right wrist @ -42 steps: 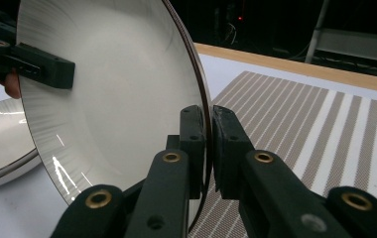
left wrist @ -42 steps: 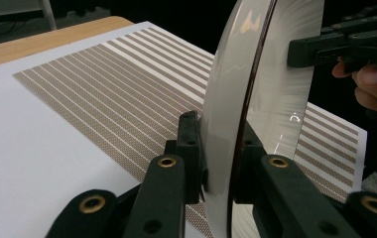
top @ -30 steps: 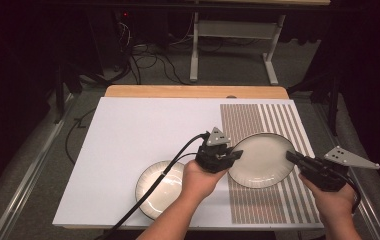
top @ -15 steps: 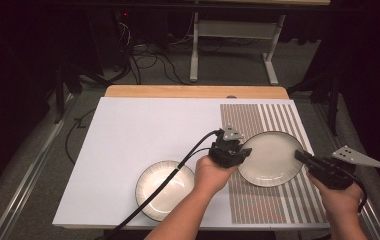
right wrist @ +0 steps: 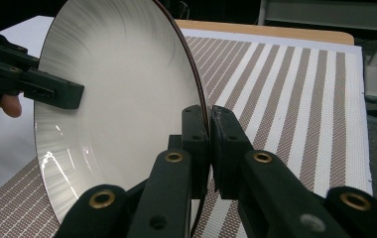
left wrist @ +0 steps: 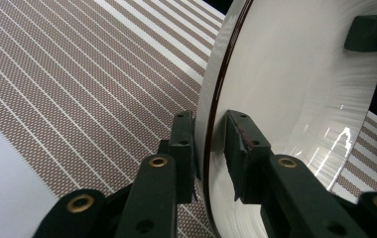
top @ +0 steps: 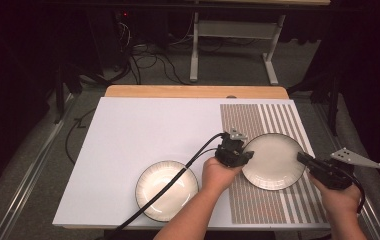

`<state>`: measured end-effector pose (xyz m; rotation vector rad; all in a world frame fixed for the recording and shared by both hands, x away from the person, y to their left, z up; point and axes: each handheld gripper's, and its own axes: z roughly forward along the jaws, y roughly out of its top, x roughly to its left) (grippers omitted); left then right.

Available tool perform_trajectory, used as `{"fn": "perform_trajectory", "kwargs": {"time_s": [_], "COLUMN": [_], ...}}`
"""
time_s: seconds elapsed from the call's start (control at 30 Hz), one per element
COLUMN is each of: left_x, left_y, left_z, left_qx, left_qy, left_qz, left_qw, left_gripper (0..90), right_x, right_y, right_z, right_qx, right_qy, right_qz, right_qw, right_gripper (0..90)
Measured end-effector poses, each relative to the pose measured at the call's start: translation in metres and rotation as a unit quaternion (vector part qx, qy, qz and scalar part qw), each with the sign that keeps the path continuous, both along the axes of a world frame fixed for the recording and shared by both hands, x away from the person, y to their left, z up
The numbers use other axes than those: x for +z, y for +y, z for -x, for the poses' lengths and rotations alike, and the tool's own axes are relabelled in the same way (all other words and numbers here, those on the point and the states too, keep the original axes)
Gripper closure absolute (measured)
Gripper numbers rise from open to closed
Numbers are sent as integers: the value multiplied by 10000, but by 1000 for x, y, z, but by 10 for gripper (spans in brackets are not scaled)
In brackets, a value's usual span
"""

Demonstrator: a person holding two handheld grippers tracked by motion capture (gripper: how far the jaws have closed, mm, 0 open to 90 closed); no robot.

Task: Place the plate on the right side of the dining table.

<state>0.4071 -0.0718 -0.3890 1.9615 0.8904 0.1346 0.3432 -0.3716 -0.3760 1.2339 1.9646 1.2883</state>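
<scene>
**Plate lowered to striped mat, left grip loosening**

Plate (top: 274, 161) now sits on/just above the striped mat (top: 263, 120), lower and further right than a second ago. Right gripper (right wrist: 209, 130): fingers clamped on the plate's right rim. Left gripper (left wrist: 209, 141): fingers have just been opening, rim between them, a gap at one pad (left wrist: 241, 144). Likely a release; placement looks nearly done.

Count: two plates – second plate (top: 167, 190) left of the first, on the white surface (top: 148, 130). Two grippers, one mat.
</scene>
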Motion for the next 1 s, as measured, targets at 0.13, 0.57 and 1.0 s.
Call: {"fn": "perform_trajectory", "kwargs": {"time_s": [0.13,0.57,1.0], "left_x": [0,30,26], "left_y": [-2,47,127], "left_z": [0,30,50], "left_qx": [88,322,706], "left_qy": [-58,-904,-1056], "left_qz": [-63,93,328], "left_qw": [9999,9953,9914], "left_gripper": [711,427,189], "right_x": [0,-4,-8], "right_y": [0,4,7], "right_z": [0,-14,-24], "right_qx": [17,-167,-366], "right_qy": [-1,247,539], "right_qz": [6,73,173], "right_qw": [10000,9995,9977], "right_gripper": [877,871,857]}}
